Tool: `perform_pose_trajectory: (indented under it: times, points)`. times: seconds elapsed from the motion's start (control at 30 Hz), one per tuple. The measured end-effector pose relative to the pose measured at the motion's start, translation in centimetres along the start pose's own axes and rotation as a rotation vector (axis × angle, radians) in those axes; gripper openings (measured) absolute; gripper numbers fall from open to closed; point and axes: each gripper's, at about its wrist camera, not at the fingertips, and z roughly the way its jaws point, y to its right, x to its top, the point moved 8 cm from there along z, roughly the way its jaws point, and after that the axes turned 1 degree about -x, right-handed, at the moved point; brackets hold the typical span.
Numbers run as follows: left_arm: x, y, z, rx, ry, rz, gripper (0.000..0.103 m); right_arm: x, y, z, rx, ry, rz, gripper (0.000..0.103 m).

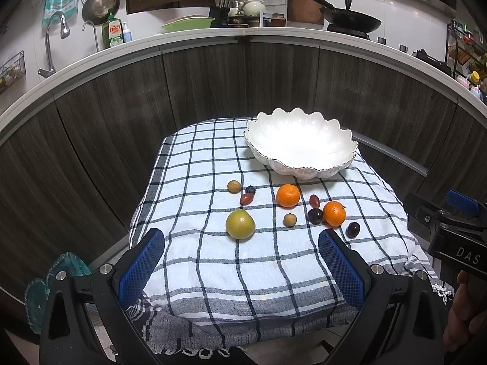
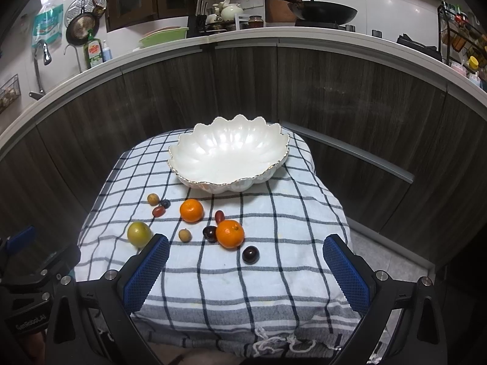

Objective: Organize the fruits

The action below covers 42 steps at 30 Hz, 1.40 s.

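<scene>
A white scalloped bowl (image 1: 299,149) (image 2: 228,155) stands empty at the far side of a checked cloth (image 1: 213,261) (image 2: 274,273). Loose fruit lies in front of it: a yellow-green round fruit (image 1: 240,224) (image 2: 139,234), two oranges (image 1: 288,195) (image 1: 334,213) (image 2: 191,210) (image 2: 230,233), dark plums (image 1: 314,215) (image 1: 352,229) (image 2: 250,254), small brown fruits (image 1: 234,186) (image 1: 289,220) and red oblong ones (image 1: 247,198) (image 1: 314,200). My left gripper (image 1: 242,269) is open and empty, short of the fruit. My right gripper (image 2: 246,273) is open and empty too.
The cloth covers a small table in front of dark wood kitchen cabinets (image 1: 213,85). The counter above holds a sink tap (image 1: 53,36), dish soap (image 1: 112,32), a green tray (image 1: 187,24) and a wok (image 1: 353,18). The right gripper's body shows at the left wrist view's right edge (image 1: 450,231).
</scene>
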Motion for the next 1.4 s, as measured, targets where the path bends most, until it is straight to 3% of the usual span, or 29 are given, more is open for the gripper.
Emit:
perform_pose_trajectory:
  times: [1.4]
  points:
    - [0.5, 0.1, -1.5, 0.007, 0.035, -0.003, 0.103, 0.4, 0.1, -1.5, 0.012, 0.041, 0.007, 0.102]
